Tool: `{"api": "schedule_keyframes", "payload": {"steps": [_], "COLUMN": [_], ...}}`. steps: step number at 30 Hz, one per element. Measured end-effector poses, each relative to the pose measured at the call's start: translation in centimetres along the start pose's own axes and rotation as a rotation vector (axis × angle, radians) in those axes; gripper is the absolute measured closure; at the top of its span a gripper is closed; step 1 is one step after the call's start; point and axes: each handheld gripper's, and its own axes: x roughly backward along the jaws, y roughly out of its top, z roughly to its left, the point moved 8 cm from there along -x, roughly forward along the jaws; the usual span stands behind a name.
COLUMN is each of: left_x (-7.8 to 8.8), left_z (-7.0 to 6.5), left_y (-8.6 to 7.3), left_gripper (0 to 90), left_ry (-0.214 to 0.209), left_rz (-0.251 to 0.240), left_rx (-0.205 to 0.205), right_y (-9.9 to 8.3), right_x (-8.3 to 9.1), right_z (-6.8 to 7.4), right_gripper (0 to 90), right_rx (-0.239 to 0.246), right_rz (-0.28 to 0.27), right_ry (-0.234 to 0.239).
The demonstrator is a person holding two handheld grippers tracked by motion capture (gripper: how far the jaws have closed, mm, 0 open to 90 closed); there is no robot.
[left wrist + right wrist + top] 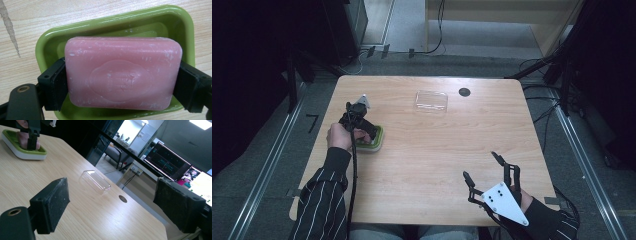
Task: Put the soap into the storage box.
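A pink soap bar (122,72) lies in a green soap dish (115,27) with a white base, at the table's left (373,140). My left gripper (122,82) points down into the dish, its two black pads (58,85) pressed against the bar's short ends. From the high view the left gripper (362,131) covers most of the dish. The dish (17,146) and soap (23,138) sit far left in the right gripper view. My right gripper (482,166) rests near the front right edge, jaws wide apart with nothing between them (112,205).
A clear plastic lid (431,101) lies toward the table's far side, also in the right gripper view (96,182). A dark round hole (464,92) is near the far edge. Monitors (170,161) stand beyond the table.
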Motion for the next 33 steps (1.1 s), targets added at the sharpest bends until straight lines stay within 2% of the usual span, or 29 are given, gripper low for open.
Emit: {"api": "schedule_keyframes", "payload": {"steps": [12, 23, 33], "left_x": [-1.0, -1.1, -1.1], "left_z": [0.1, 0.0, 0.0], "left_y": [-0.1, -0.1, -0.2], "left_gripper": [14.0, 13.9, 13.7], "left_ry": [0.011, 0.03, 0.031], "left_rz": [0.015, 0.016, 0.023], "left_rx": [0.012, 0.007, 0.005], "right_y": [0.0, 0.1, 0.1], "right_x": [0.0, 0.0, -0.1], "right_z": [0.0, 0.0, 0.0], "right_gripper": [13.2, 13.2, 13.2], "right_rx": [0.001, -0.005, -0.01], "right_rz": [-0.001, -0.004, -0.007], "right_ry": [0.0, 0.001, 0.001]}}
